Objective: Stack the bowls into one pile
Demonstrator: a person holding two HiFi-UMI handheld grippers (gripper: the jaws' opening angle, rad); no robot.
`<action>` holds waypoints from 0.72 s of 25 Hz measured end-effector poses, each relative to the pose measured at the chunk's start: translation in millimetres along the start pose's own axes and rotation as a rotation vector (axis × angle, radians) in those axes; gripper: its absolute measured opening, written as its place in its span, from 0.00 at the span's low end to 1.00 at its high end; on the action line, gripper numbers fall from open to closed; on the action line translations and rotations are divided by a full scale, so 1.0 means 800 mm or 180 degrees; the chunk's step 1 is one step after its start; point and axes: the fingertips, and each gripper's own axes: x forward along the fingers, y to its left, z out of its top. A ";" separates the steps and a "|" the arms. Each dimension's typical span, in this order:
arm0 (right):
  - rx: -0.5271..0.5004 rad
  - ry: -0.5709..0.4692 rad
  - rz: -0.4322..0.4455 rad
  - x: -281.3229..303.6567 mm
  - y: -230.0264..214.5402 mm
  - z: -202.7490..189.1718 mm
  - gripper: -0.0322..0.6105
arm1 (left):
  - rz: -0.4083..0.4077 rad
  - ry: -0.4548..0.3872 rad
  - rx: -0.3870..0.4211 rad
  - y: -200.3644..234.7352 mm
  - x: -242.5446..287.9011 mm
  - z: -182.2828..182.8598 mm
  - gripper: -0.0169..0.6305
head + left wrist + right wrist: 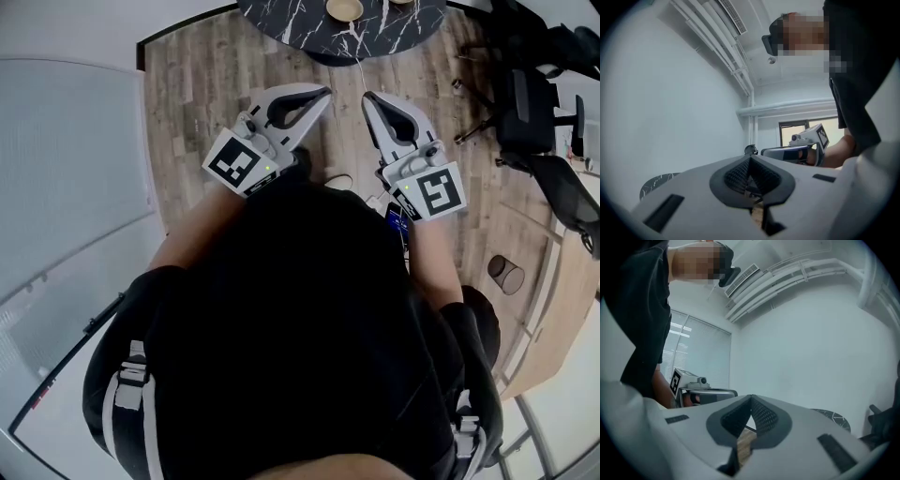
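Two tan bowls, one (345, 9) whole and another (403, 2) cut off by the frame's top edge, sit on a round black marble table (319, 28) far ahead of me. My left gripper (326, 92) and right gripper (367, 97) are held level, side by side, over the wooden floor short of the table. Both are shut with nothing between their jaws. The left gripper view shows its own jaws (750, 159) touching at the tips, with the right gripper (794, 151) beside it. The right gripper view shows its jaws (751, 398) touching likewise. The bowls do not appear in either gripper view.
Black office chairs (530, 112) stand at the right of the table, and a small round bin (507, 275) sits on the floor by a wooden counter (553, 328). A frosted glass wall (66, 178) runs along the left. The table's edge (833, 416) shows low on the right in the right gripper view.
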 end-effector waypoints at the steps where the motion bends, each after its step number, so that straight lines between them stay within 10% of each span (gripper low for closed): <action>1: -0.0005 -0.0004 0.0004 0.000 0.000 0.001 0.05 | -0.0005 -0.0001 0.0000 0.000 0.001 0.000 0.03; 18: 0.0031 -0.0056 -0.0094 -0.031 -0.026 0.008 0.05 | -0.0037 0.0053 0.0135 -0.014 0.024 0.005 0.03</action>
